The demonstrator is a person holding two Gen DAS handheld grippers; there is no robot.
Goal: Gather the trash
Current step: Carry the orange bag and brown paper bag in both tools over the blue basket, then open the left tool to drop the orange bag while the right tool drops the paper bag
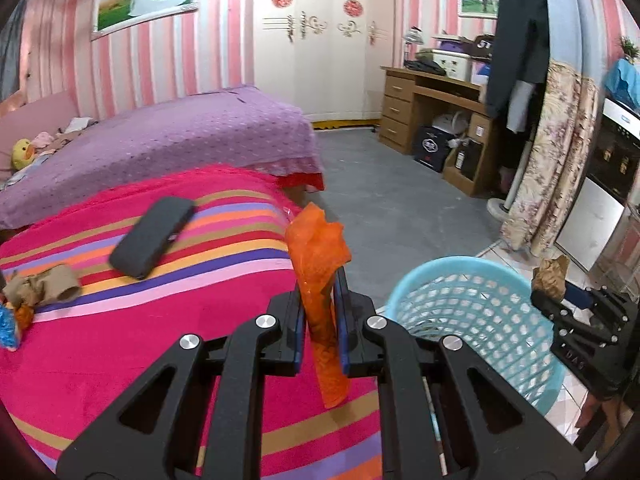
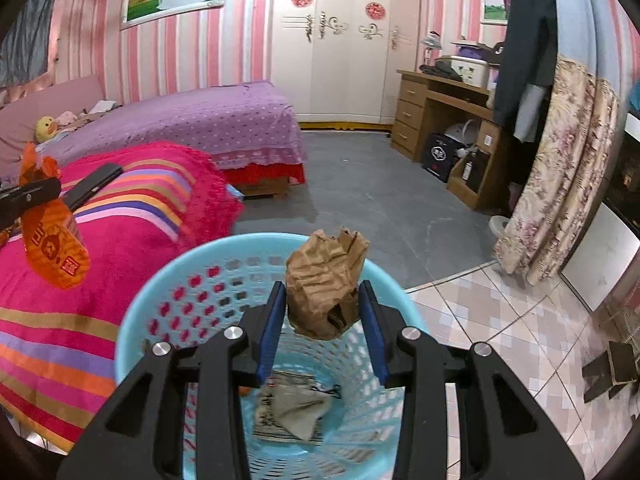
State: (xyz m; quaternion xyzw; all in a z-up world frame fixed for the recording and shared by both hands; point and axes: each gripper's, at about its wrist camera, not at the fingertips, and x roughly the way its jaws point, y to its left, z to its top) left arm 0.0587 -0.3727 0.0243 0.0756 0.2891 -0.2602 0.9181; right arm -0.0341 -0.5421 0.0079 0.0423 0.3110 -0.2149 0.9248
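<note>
2 grasps: right hand-held gripper [image 2: 323,312] clamps crumpled brown paper [image 2: 326,288] above the blue basket [image 2: 136,328]; left hand-held gripper [image 1: 318,308] pinches an orange wrapper [image 1: 320,264].

Each camera sits just behind its own tongs and looks forward along them, into the room toward the white wardrobe [image 1: 320,40] on the far wall. The left view hangs close above the striped blanket [image 1: 120,340], with the blue basket [image 1: 480,320] low at its right. The right view looks steeply down into that basket [image 2: 256,280] from very near, the blanket [image 2: 80,280] at its left. Both views share the purple bed [image 1: 160,136], the wooden desk [image 1: 432,96] and the grey floor [image 1: 400,208], and each catches the other tongs at its edge.
</note>
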